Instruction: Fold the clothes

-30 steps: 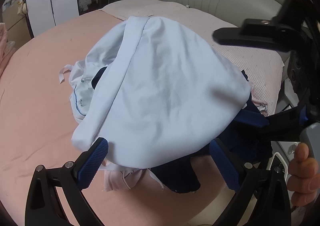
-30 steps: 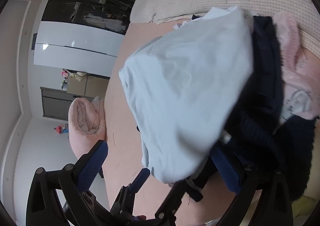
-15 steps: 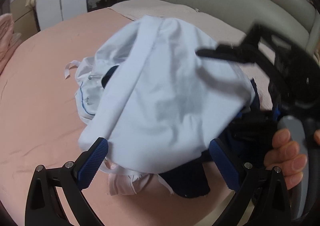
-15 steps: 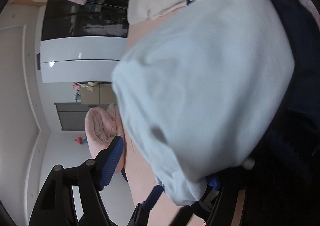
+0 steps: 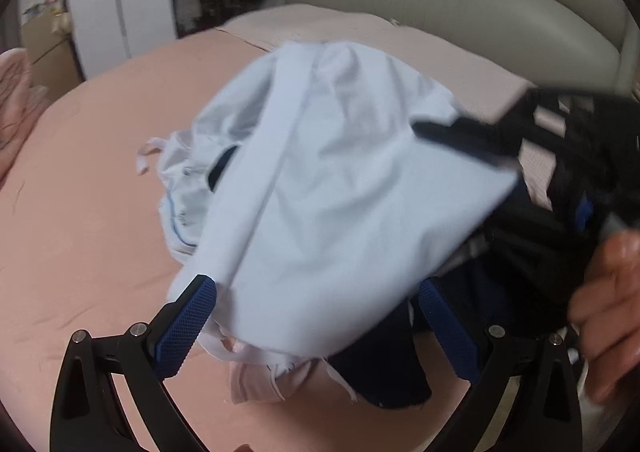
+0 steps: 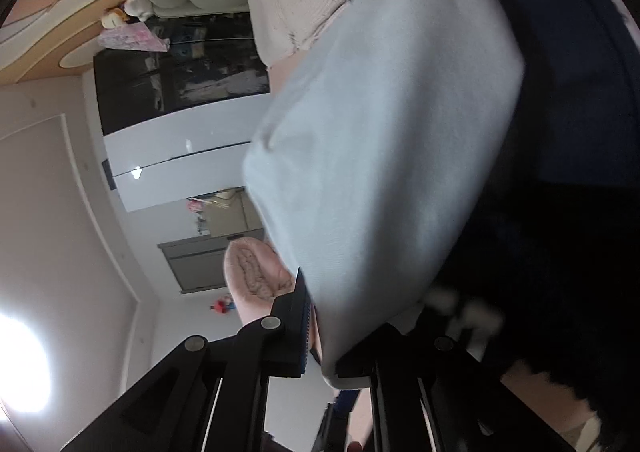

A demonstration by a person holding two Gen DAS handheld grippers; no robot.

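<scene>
Left wrist view, garment: I see a pale blue soft cotton garment (image 5: 336, 187) draped over the top of a heap on the pink bed sheet (image 5: 80, 236), near the middle of the bed.
Left wrist view, heap: a dark navy cloth (image 5: 384, 368) and a pale pink piece (image 5: 260, 380) stick out from under its near edge; a white strap (image 5: 146, 153) trails off to the left.
Left wrist view, left gripper (image 5: 316, 328): my jaws stand wide apart, one on each side of the near hem, holding nothing.
Left wrist view, right side: the right gripper (image 5: 560, 155) is blurred at the garment's right edge, with the hand (image 5: 608, 316) behind it.
Right wrist view, right gripper (image 6: 336, 336): the jaws are narrow, and the pale blue corner runs between them; I judge it pinched, though blur hides the contact.
Handling: I judge the cloth light, limp and not slippery; it will sag and drag its neighbours.
Where to hold: I would take hems or corners, not the middle.
</scene>
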